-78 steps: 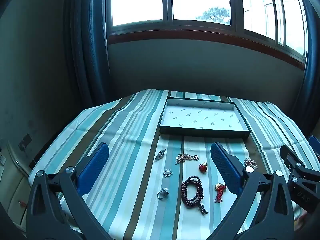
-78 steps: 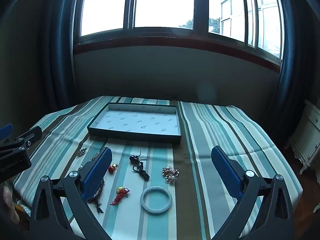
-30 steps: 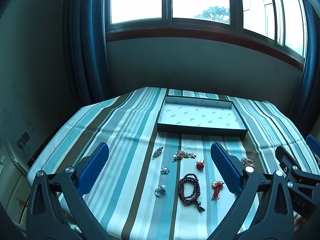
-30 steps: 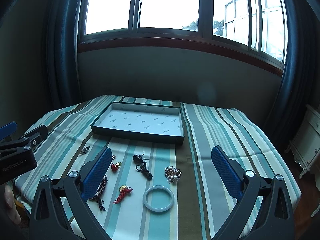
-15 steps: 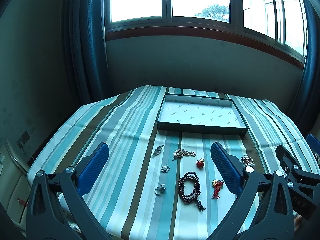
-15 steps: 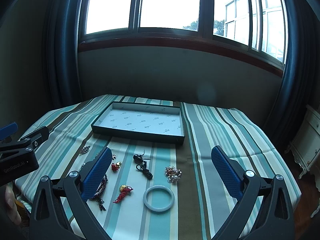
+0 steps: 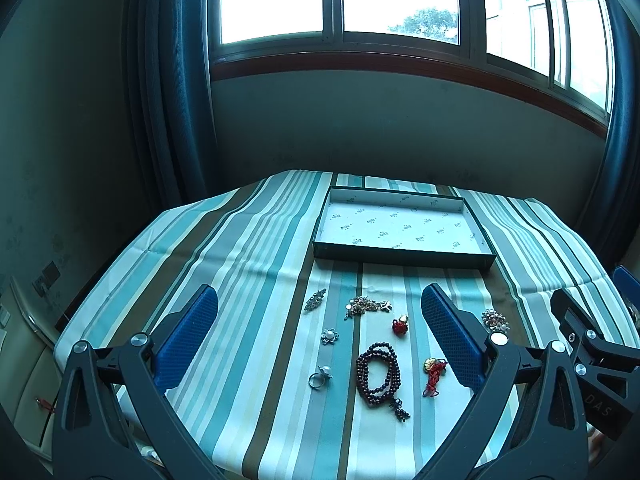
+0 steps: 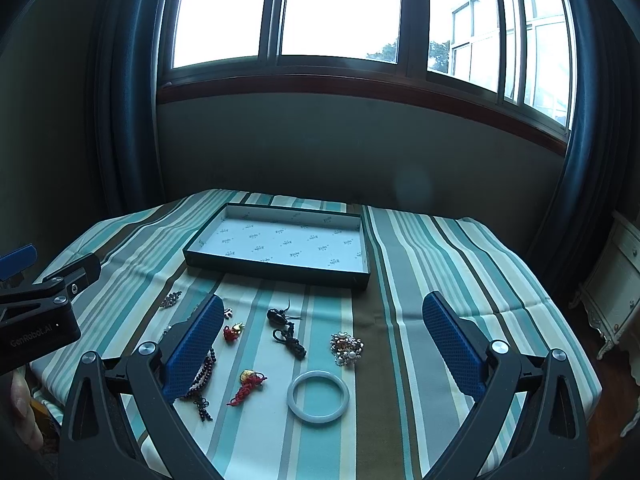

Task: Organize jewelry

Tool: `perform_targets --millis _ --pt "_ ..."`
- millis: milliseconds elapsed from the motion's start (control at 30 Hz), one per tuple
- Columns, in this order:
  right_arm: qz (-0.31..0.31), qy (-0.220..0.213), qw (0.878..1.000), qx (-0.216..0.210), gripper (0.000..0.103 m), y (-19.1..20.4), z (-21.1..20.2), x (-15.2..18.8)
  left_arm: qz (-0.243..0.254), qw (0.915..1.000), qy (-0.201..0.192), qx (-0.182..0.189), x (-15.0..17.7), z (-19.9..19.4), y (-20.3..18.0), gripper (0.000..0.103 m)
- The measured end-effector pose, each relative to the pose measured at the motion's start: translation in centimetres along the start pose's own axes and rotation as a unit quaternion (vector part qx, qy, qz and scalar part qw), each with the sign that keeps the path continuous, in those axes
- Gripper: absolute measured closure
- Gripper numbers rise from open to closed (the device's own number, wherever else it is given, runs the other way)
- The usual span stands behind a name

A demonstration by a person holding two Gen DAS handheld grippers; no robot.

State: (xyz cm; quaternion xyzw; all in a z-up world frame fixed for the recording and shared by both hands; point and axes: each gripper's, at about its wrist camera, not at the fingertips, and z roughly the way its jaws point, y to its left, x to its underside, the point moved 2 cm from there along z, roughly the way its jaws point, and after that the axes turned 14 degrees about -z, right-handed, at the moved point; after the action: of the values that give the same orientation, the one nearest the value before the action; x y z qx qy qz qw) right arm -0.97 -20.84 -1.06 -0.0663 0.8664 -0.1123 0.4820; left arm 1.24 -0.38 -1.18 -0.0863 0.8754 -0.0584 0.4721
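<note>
A shallow dark tray with white lining sits empty at the far middle of the striped table. Several jewelry pieces lie in front of it: a dark bead bracelet, a silver ring, a flower brooch, a leaf brooch, a chain, red charms, a black cord pendant, a pearl cluster and a white bangle. My left gripper and right gripper are open, empty, above the near edge.
The striped tablecloth covers the table to its edges. A wall with a window and dark curtains stands behind. A white cabinet stands at the right. The other gripper shows at each view's side.
Both grippers have pulled back and risen slightly, so the table looks a little smaller and lower. The jaws stay open. Nothing on the table has moved.
</note>
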Motion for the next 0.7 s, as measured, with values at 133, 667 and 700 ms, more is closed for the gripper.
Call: perform_targets --millis 133,667,700 --pt "-0.001 0.0 1.0 0.0 0.004 0.0 0.0 0.0 0.001 1.0 0.003 0.0 0.0 0.1 0.0 0.002" --pt "-0.001 0.016 1.0 -0.01 0.004 0.0 1.2 0.7 0.003 0.9998 0.016 -0.008 0.4 1.2 0.3 0.002" --pt "0.0 0.022 1.0 -0.013 0.004 0.0 1.7 0.9 0.003 0.9997 0.019 -0.012 0.5 1.7 0.5 0.002"
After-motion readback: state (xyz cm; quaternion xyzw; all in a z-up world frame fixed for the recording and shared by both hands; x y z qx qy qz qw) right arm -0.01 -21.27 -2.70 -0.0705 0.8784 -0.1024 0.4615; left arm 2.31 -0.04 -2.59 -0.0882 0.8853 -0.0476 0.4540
